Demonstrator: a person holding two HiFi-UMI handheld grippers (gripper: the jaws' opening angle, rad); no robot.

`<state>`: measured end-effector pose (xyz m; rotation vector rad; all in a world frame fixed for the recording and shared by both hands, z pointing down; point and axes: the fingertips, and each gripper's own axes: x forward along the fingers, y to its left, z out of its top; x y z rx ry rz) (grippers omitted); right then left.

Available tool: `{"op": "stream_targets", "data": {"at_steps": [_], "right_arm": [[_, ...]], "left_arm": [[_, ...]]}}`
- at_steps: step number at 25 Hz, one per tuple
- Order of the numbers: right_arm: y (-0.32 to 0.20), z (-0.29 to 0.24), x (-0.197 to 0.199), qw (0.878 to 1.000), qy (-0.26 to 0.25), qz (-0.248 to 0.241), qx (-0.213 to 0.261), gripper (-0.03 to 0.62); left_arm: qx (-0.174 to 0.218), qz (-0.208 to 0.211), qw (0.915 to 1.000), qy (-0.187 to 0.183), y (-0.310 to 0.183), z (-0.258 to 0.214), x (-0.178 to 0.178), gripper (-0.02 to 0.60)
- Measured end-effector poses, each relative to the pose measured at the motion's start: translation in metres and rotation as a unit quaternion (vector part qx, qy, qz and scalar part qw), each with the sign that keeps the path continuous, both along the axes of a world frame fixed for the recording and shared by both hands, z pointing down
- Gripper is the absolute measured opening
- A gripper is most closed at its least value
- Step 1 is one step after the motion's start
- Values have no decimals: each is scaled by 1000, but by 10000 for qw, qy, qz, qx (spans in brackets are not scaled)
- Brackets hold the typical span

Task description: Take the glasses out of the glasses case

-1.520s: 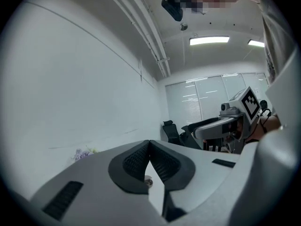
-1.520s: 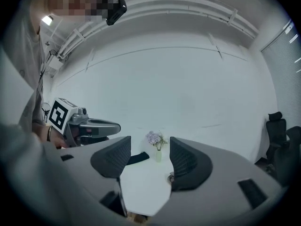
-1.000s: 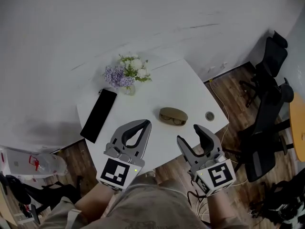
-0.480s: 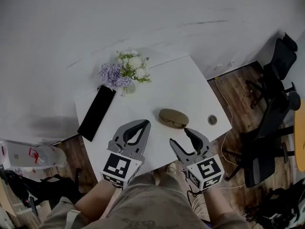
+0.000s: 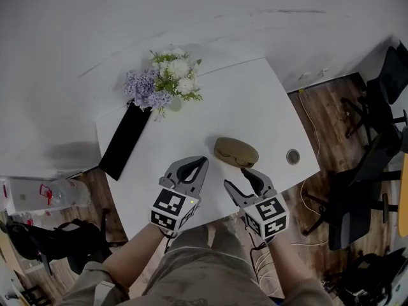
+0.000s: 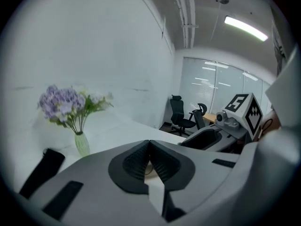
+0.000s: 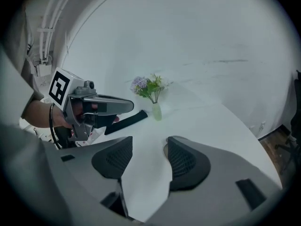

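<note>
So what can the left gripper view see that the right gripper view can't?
Only the left gripper view shows the right gripper, a lit ceiling light, and its own jaws closed together. Only the right gripper view shows the left gripper held by a hand, and its own jaws apart with nothing between them. Both show the purple and white flowers in a vase, a flat black thing and the white table.
</note>
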<state>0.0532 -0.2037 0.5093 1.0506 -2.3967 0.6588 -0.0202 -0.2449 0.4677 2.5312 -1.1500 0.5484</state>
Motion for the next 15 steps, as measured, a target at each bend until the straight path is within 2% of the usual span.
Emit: {"op": "stream_targets", "data": {"at_steps": [2, 5, 9, 15], "right_arm": [[-5, 19, -1, 9999, 86, -36, -125, 253], [-12, 46, -1, 9994, 145, -60, -318, 252], [-17, 80, 0, 9978, 208, -113, -616, 249], [-23, 104, 1, 9962, 204, -131, -840, 245]], "left_arm": [[-282, 24, 9996, -26, -7, 28, 2, 17], [-542, 60, 9983, -222, -15, 64, 6, 17], [-902, 8, 9956, -272, -21, 106, 11, 17], [-1257, 1, 9915, -337, -31, 150, 20, 17]]}}
